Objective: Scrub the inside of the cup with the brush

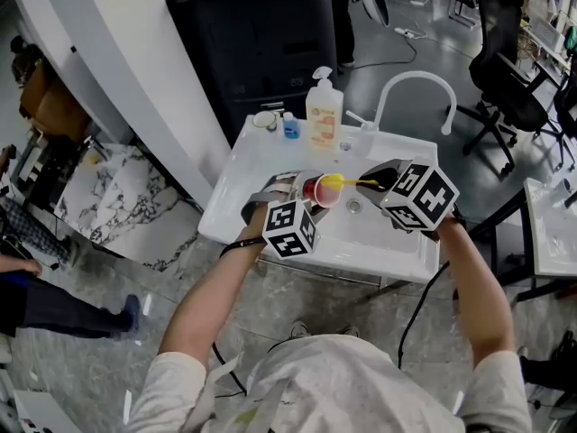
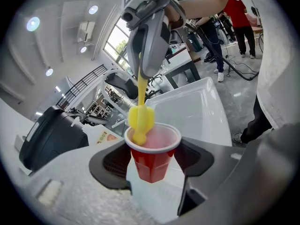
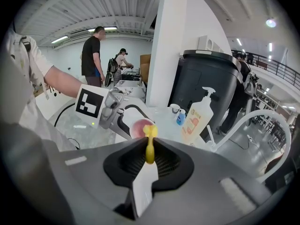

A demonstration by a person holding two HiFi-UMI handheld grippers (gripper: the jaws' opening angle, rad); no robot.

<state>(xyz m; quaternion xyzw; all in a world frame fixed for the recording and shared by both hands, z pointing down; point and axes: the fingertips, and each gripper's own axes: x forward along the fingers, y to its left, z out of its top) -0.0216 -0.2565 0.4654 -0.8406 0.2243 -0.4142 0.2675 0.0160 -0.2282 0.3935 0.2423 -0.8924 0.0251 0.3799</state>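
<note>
A red cup [image 2: 153,159] with a white rim is clamped between the pads of my left gripper [image 2: 152,161], held over the white sink [image 1: 379,237]. My right gripper [image 3: 149,159] is shut on the handle of a yellow brush [image 3: 149,144]. The yellow brush head [image 2: 139,121] sits at the cup's rim, its tip dipping into the pink inside. In the head view the red cup [image 1: 322,192] and the brush [image 1: 345,183] meet above the basin, between the left gripper [image 1: 302,197] and the right gripper [image 1: 383,183].
A soap pump bottle [image 1: 324,111], a small blue bottle [image 1: 290,126] and a round dish [image 1: 265,120] stand on the sink's back ledge. A curved white faucet [image 1: 416,93] rises at the right. A black bin [image 1: 257,39] stands behind; office chairs [image 1: 509,70] at the right.
</note>
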